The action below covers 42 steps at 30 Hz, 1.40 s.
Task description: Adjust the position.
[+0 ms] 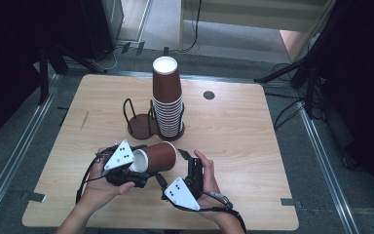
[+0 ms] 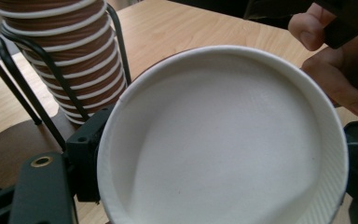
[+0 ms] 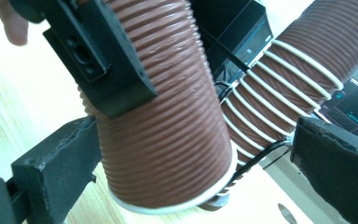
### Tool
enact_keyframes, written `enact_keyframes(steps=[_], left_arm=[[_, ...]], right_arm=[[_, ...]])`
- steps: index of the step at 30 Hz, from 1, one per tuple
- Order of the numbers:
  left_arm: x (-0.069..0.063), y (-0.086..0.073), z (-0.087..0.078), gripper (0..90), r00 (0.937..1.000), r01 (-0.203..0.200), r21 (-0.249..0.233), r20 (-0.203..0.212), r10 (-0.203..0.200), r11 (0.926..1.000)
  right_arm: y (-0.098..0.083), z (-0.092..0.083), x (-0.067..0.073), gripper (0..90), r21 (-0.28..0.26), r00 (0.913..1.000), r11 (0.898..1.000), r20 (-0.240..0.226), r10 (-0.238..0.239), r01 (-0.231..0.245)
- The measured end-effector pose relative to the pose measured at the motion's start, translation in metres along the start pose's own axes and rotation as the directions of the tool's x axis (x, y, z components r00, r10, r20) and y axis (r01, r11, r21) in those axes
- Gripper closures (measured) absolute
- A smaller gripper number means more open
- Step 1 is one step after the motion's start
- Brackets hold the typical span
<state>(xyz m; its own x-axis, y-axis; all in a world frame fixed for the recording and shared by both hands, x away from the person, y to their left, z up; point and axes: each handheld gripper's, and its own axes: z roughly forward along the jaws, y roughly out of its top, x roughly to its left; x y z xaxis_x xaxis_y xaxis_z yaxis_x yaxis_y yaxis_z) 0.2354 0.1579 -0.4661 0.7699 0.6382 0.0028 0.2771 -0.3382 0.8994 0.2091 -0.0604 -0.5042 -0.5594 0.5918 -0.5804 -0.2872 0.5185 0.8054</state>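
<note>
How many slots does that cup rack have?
2. The left slot is empty; the right slot holds the stack. The stack may hide another behind it. The cup in hand is in neither.

Wooden table [image 1: 233,141]; on it wire cup rack [image 1: 143,122] holding cup stack [image 1: 168,97]

Each hand is carrying a black two-jaw gripper, the left gripper [image 1: 137,171] and the right gripper [image 1: 175,168], and each is wearing a grey three-cornered plate on top, dotted with small black marks. A black cable is trailing from each body toward the table's near edge. Forearms are showing bare, no sleeves; the jaws are ending in blocky black pads with rough, worn edges [image 3: 60,158], and a brass-coloured ring is sitting in the left gripper's arm.
</note>
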Motion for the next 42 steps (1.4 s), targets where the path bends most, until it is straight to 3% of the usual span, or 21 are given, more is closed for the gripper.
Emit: enact_keyframes(steps=[3, 8, 14, 19, 25, 32, 34, 36, 38, 40, 42], left_arm=[[0.003, 0.0, -0.003, 19.8, 0.9998, 0.004, -0.017, -0.019, -0.004, 0.9999], [0.006, 0.0, -0.007, 19.7, 0.9984, 0.026, -0.083, -0.049, -0.03, 0.9962], [0.009, 0.0, -0.011, 19.7, 0.9956, 0.026, -0.162, -0.084, -0.04, 0.9864], [0.011, -0.001, -0.016, 19.7, 0.9897, 0.032, -0.223, -0.129, -0.062, 0.9744], [0.015, -0.004, -0.017, 19.8, 0.9818, 0.042, -0.31, -0.163, -0.097, 0.9497], [0.013, -0.006, -0.014, 19.8, 0.9775, 0.036, -0.365, -0.181, -0.109, 0.9305], [0.012, -0.006, -0.012, 19.7, 0.9755, 0.029, -0.38, -0.191, -0.109, 0.9246], [0.01, -0.007, -0.011, 19.8, 0.9752, 0.023, -0.385, -0.195, -0.105, 0.9226], [0.009, -0.007, -0.01, 19.8, 0.9767, 0.031, -0.391, -0.184, -0.111, 0.9198], [0.008, -0.007, -0.008, 19.8, 0.9758, 0.03, -0.388, -0.188, -0.111, 0.9211], [0.007, -0.007, -0.007, 19.8, 0.9769, 0.032, -0.392, -0.182, -0.112, 0.9193]], right_arm=[[0.002, -0.002, -0.005, 1.5, -0.01, 0.9998, 1.0, 0.007, 0.019, -0.019], [0.004, -0.004, -0.01, 1.5, -0.021, 0.9978, 0.998, 0.016, 0.064, -0.063], [0.006, -0.006, -0.017, 1.5, -0.034, 0.9923, 0.992, 0.026, 0.121, -0.12], [0.009, -0.009, -0.024, 1.5, -0.05, 0.9786, 0.978, 0.03, 0.204, -0.202], [0.011, -0.01, -0.03, 1.5, -0.072, 0.9543, 0.953, 0.036, 0.297, -0.294], [0.015, -0.011, -0.037, 1.5, -0.091, 0.8968, 0.894, 0.026, 0.442, -0.438], [0.016, -0.011, -0.038, 1.9, -0.098, 0.8737, 0.871, 0.024, 0.486, -0.482], [0.017, -0.011, -0.039, 3.1, -0.105, 0.8434, 0.84, 0.014, 0.537, -0.533], [0.017, -0.011, -0.04, 6.2, -0.097, 0.8075, 0.804, 0.006, 0.59, -0.587], [0.016, -0.01, -0.04, 8.7, -0.084, 0.7592, 0.757, 0.007, 0.651, -0.648], [0.017, -0.009, -0.041, 9.6, -0.054, 0.7055, 0.705, 0.004, 0.709, -0.708]])
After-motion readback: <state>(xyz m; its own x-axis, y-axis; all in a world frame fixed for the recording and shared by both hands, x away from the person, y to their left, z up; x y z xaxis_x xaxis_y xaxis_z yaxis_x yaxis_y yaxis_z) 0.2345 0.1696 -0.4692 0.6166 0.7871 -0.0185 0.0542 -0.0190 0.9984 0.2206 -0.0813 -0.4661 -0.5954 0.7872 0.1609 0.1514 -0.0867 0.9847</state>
